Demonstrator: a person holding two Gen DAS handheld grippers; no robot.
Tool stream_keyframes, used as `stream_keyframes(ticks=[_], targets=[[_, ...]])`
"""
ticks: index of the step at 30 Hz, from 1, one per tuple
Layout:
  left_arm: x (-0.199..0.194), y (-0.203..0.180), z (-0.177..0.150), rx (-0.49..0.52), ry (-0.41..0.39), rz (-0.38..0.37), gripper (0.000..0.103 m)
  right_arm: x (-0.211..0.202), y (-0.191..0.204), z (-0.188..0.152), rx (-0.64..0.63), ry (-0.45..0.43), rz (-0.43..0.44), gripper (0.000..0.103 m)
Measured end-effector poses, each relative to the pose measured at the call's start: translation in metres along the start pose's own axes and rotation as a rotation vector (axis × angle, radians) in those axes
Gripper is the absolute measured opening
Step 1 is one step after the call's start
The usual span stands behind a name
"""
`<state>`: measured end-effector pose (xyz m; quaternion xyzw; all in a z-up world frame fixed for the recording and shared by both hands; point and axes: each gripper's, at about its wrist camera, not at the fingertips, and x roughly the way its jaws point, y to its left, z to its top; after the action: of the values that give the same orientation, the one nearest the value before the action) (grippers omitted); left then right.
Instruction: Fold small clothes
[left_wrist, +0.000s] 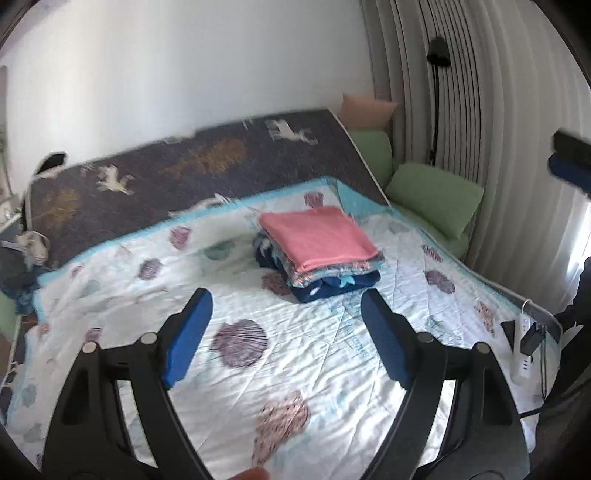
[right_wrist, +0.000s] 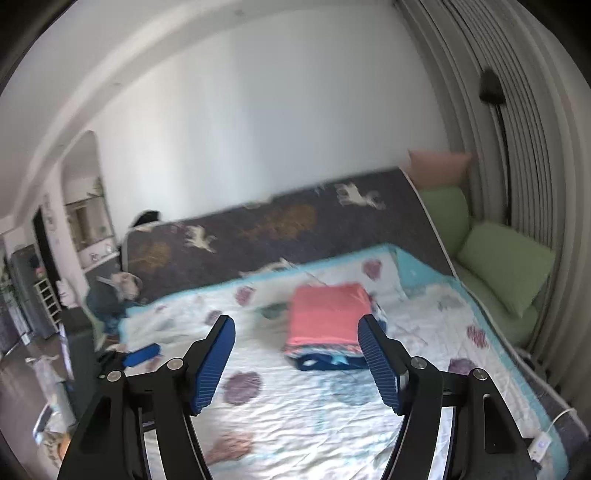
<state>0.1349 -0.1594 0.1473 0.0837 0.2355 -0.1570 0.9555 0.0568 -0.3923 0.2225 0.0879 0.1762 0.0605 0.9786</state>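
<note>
While both our left gripper (left_wrist: 286, 334) and right gripper (right_wrist: 295, 363) gape empty, the folded stack (left_wrist: 319, 254) sits near the quilt's (left_wrist: 325, 369) far edge; a careless brush could topple it.

Folded clothes stack (left_wrist: 317, 254) on quilt (left_wrist: 258, 373), pillows (left_wrist: 436, 197) behind

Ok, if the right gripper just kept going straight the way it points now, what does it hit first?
Probably the stack of folded clothes, pink piece on top. The right gripper is open and empty, angled down toward the shell-print quilt. Depth is unclear in the blur; it could touch the quilt just short of the stack.
</note>
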Motion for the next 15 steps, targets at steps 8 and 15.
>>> stream_keyframes(ticks=[8,15], targets=[[-0.100,0.000,-0.021,-0.027,-0.025,0.035,0.095,-0.137,0.057,0.020,-0.076,-0.066,-0.037,0.085],[-0.150,-0.011,-0.082,-0.061,0.034,0.020,0.095,-0.159,0.066,-0.055,-0.015,0.071,-0.087,0.085]])
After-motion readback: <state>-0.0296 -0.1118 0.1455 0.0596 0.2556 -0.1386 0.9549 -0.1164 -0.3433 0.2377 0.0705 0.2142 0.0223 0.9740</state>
